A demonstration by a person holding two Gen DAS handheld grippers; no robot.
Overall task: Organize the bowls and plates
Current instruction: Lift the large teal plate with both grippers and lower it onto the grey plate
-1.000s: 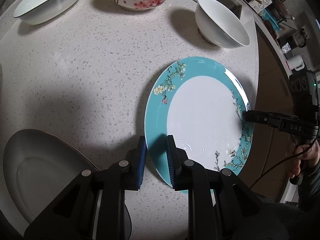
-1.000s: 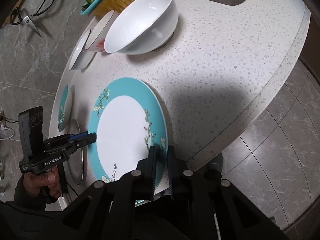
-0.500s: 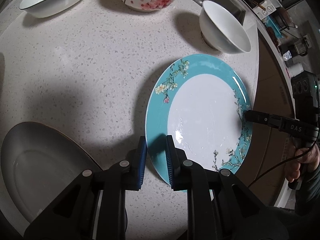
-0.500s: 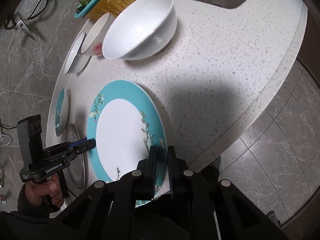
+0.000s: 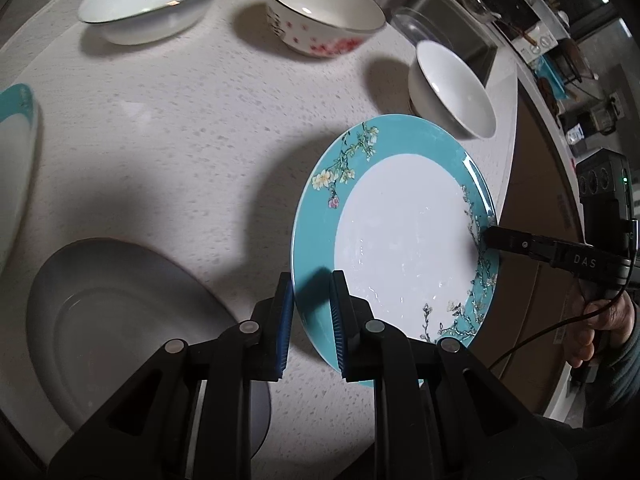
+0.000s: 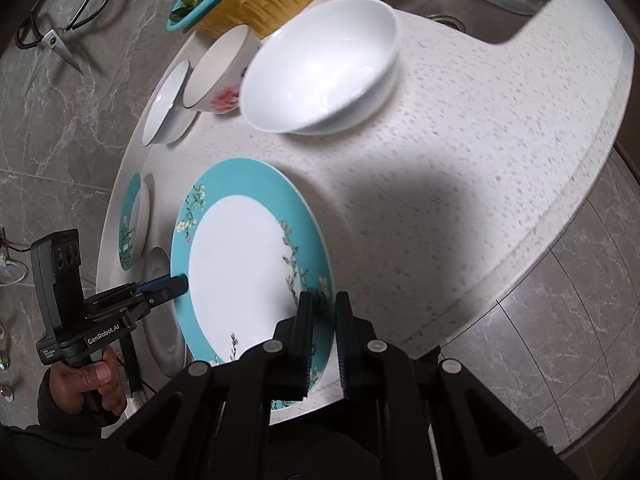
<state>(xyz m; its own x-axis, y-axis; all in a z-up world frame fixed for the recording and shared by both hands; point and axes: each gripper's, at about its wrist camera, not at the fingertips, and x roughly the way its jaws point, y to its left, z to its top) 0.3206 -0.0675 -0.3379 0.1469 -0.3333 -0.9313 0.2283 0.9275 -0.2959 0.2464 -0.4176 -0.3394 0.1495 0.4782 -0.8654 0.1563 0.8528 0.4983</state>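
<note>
White letters "DAS" stand on the side of the right gripper (image 5: 490,238), to the right of the left jaws. "GenRobot.AI" stands on the body of the left gripper (image 6: 182,282), left of the right jaws; a small label below it is too fine to read.

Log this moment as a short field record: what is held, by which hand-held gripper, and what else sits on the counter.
held item: teal-rimmed plate
left hand-held gripper: shut on the plate's near rim
right hand-held gripper: shut on the opposite rim
plate state: tilted, far edge close over the counter
bowls: white bowl, floral bowl, shallow white bowl
other plates: grey plate; small teal plate
</note>
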